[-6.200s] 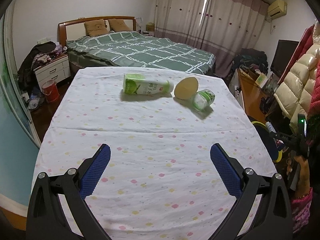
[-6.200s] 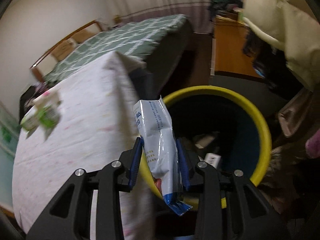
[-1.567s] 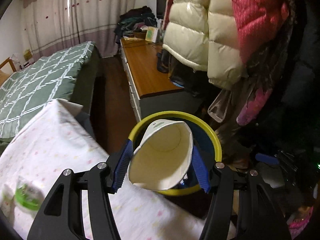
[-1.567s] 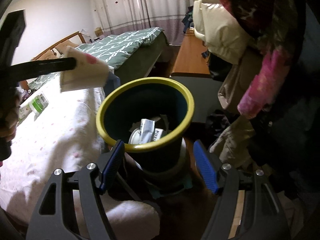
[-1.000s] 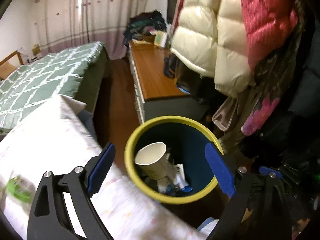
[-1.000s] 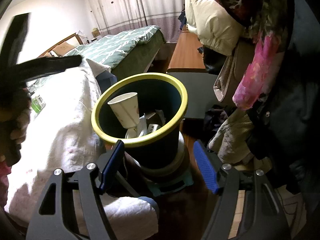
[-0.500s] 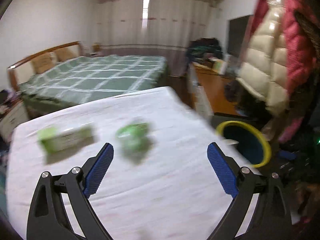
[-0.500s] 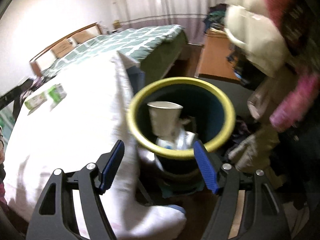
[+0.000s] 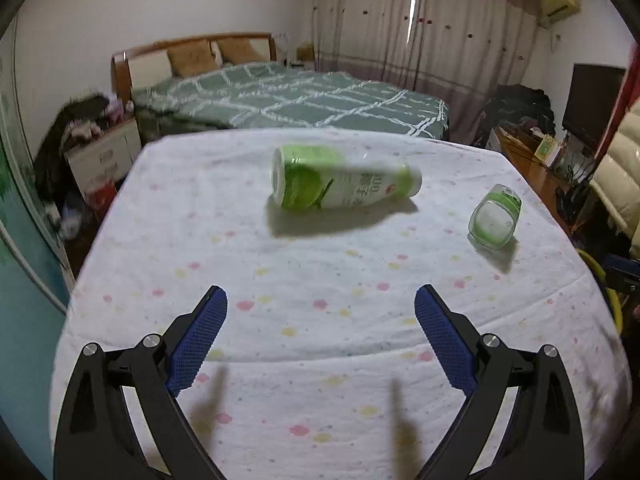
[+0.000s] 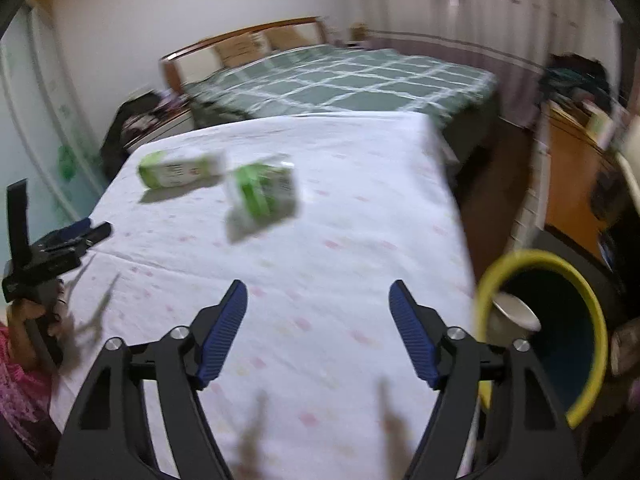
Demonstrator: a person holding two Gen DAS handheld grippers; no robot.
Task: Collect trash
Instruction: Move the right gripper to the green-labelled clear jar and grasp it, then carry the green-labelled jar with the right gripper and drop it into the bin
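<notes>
I'm hovering both claws, left claw (image 9: 320, 312) and right claw (image 10: 318, 300), spread empty; paper cup (image 10: 514, 314) is sitting binned, green bottle (image 9: 344, 180) at twelve o'clock and small jar (image 9: 494, 222) at two are waiting.

White tablecloth (image 9: 320, 340) with pink and yellow dots; green-and-white bottle (image 9: 344, 182); green plaid bed (image 9: 304, 96); yellow-rimmed bin (image 10: 560, 264) (dark blue inside).

The green-and-white bottle (image 9: 344, 179) lying on its side on the counter (image 9: 280, 300) carries printed label text near its neck; digits resembling "100" and adjoining characters show but cannot be read with confidence. The small green jar (image 9: 495, 222) label is illegible.
</notes>
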